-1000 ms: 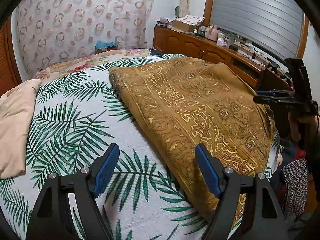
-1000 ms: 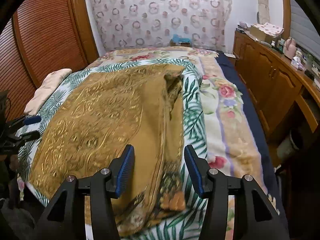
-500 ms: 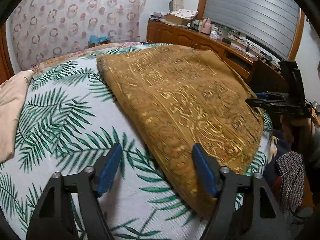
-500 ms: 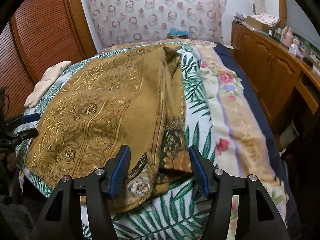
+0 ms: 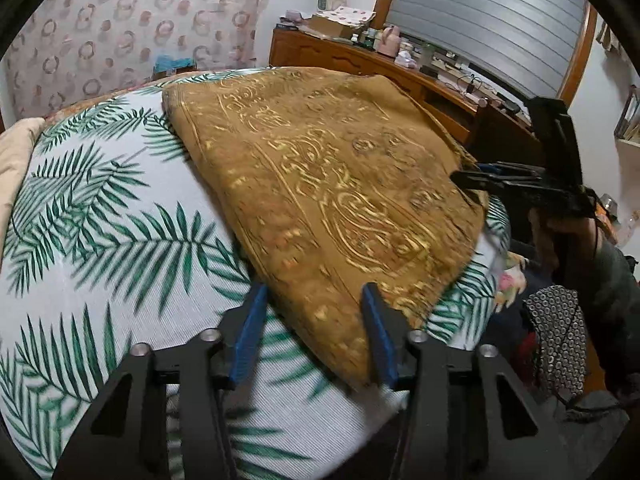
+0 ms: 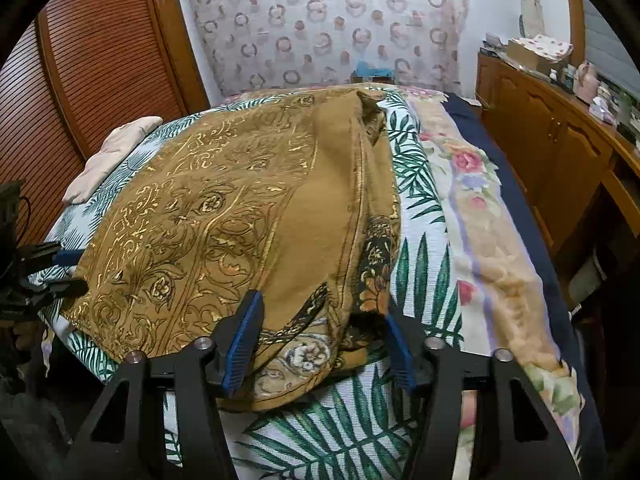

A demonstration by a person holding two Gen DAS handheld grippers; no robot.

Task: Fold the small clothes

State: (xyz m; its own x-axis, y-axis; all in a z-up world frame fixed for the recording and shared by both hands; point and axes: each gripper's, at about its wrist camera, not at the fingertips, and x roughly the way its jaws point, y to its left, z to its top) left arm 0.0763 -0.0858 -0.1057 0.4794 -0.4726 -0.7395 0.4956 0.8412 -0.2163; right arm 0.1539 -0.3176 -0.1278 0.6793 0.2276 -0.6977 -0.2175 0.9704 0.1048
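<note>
1. One brown gold-printed garment (image 5: 332, 184) lies spread on the bed (image 5: 100, 216), its near hem between both my pairs of fingers.
2. It looks soft, light and floppy, likely to sag; I judge the hem corners the best hold.
3. My left fingers (image 5: 250, 330) are closing around the left corner, not yet pinching.
4. My right fingers (image 6: 242, 338) are also closing, straddling the layered right corner, pads clear.

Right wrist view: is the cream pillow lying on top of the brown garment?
No. The cream pillow lies on the palm-leaf bedspread near the wooden slatted wall, beside the brown garment and not on it.
</note>
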